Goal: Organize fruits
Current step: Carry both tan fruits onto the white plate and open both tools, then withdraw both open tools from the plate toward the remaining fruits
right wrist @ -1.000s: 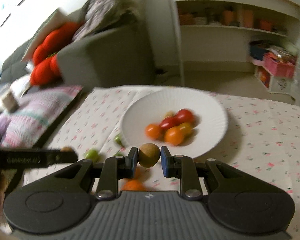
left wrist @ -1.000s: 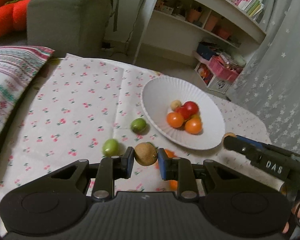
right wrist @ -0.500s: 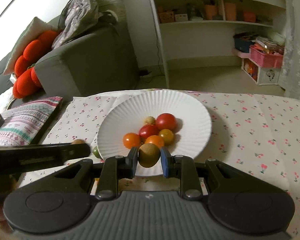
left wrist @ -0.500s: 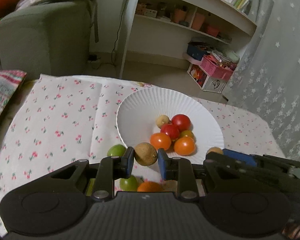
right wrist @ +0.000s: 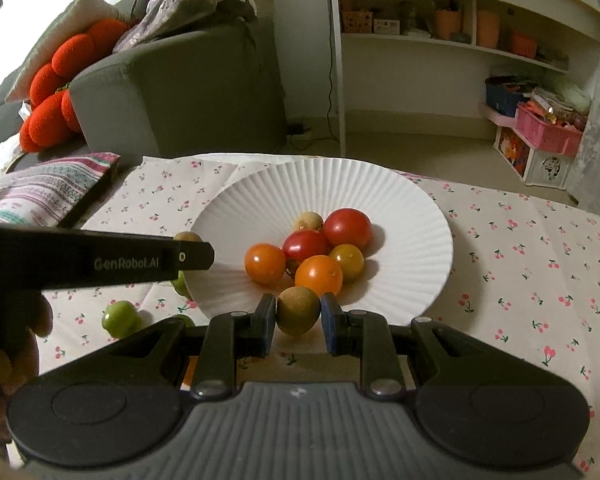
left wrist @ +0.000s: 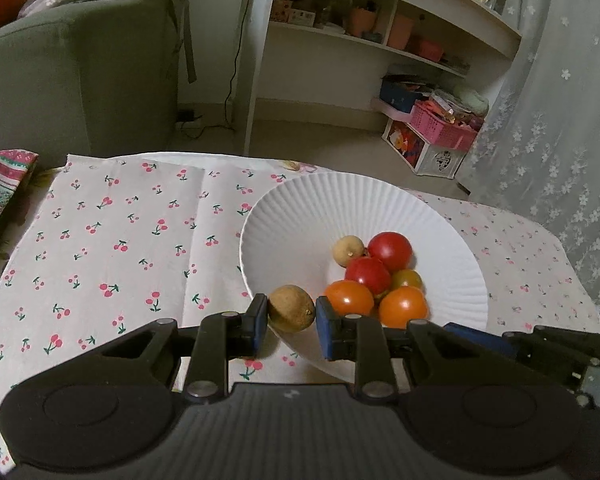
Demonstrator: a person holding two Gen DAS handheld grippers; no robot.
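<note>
Right, writing first: "GenRobot.AI" reads in pale letters along the side of the left gripper (right wrist: 188, 248) where it crosses the right wrist view, and nothing else is legible; the book spines on the white shelf unit (left wrist: 380, 32) are too small to read

Left gripper (left wrist: 291, 318) is clamped on a brown longan (left wrist: 291, 314), blue pads pressing both sides, held over the near left rim of the white paper plate (left wrist: 300, 216). Right gripper (right wrist: 298, 318) is clamped on a second brown longan (right wrist: 298, 310), at the plate's (right wrist: 320, 184) near edge

On the plate sits the pile: two red tomatoes (right wrist: 347, 229), two orange tomatoes (right wrist: 265, 263), a yellowish tomato (right wrist: 347, 263) and a pale longan (right wrist: 309, 222) at the back, all touching in a cluster

Off the plate on the cherry-print tablecloth (left wrist: 100, 240), a green fruit (right wrist: 119, 317) lies near the table's left edge; another green one pokes out beneath the left gripper against the plate rim, mostly hidden, and a third is cut off behind the right gripper's body. Something orange shows beneath that body too, too covered to name. The person's left hand (right wrist: 4, 360) is only a blurred sliver at the frame edge. The table's near edge is hidden by both gripper bodies
</note>
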